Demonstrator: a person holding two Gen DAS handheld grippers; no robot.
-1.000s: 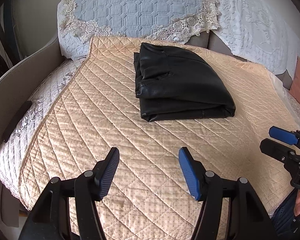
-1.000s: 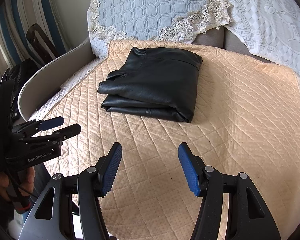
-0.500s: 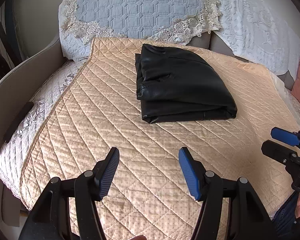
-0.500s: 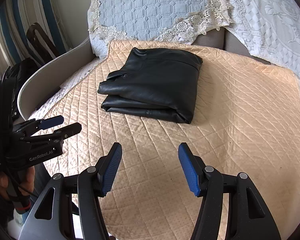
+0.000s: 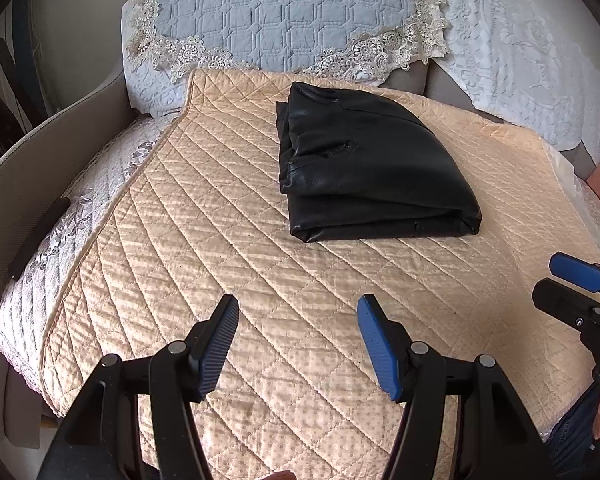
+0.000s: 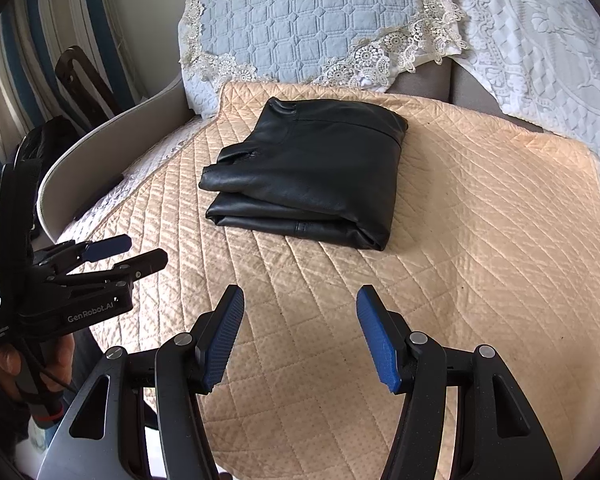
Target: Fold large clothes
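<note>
Armrest (image 5: 40, 184) curves along the far left, with a lace cover (image 5: 60, 240) over the seat edge beside it. A peach quilt (image 5: 220, 240) covers the seat. A blue quilted pillow (image 5: 284, 12) leans at the far centre and a white lace throw (image 5: 520, 52) at the far right.

Left gripper (image 5: 296, 344): fingers wide apart, nothing between them, hovering over the near part of the quilt. In the right wrist view it shows at the left edge (image 6: 128, 252), held by a hand (image 6: 40, 364), pads clear of the fabric.

Jacket (image 5: 364, 168): black, leather-look, folded into a compact bundle, lying flat on the quilt at far centre, just in front of the pillow. Seen from the right wrist (image 6: 312, 172), the stacked layers show on its near and left edges. It is well apart from both grippers; nothing touches it.

Right gripper (image 6: 300, 336): fingers wide apart too, empty, over the near quilt. In the left wrist view only its tips show at the right edge (image 5: 560, 284), also off the fabric.
</note>
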